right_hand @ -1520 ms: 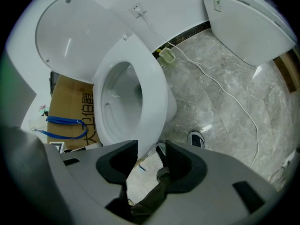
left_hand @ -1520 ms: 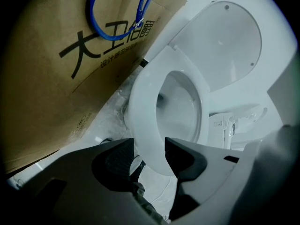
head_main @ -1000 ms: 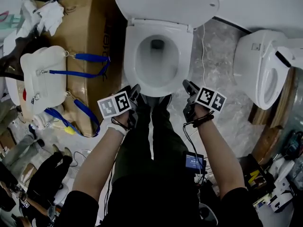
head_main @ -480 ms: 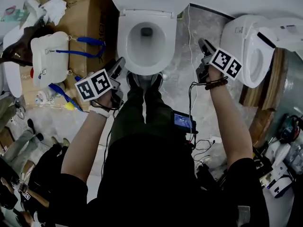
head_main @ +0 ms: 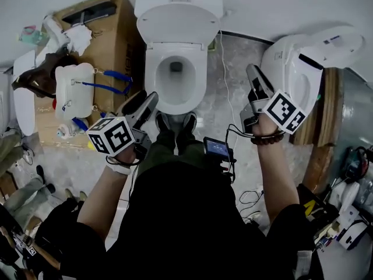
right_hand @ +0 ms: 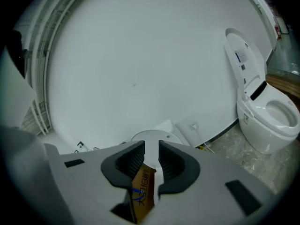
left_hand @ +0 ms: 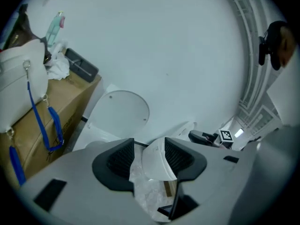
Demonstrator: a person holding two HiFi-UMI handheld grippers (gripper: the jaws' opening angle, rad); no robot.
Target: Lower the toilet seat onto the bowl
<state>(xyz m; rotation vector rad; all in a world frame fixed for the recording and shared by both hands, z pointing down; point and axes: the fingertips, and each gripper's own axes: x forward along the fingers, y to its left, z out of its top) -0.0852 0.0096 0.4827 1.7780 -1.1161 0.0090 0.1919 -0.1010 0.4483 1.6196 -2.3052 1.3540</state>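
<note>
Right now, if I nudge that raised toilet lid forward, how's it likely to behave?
The raised lid looks like rigid moulded plastic, so it probably won't flex. It stands at the back of the bowl, apparently hinged, so it should swing down rather than slide, maybe dropping fast. Its glossy surface could be slippery.

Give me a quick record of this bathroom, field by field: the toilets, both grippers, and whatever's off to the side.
Centre toilet: white ceramic toilet, bowl open
Lid: white oval lid raised against the wall
Seat: cannot tell it apart from lid or rim
Right side: second white toilet, lid also up
Left gripper: left gripper, jaws apart, nothing between them
Right gripper: right gripper, jaws narrowly apart, have just been closing, nothing between them
Left side: brown cardboard box; white bag with blue straps by it
</note>
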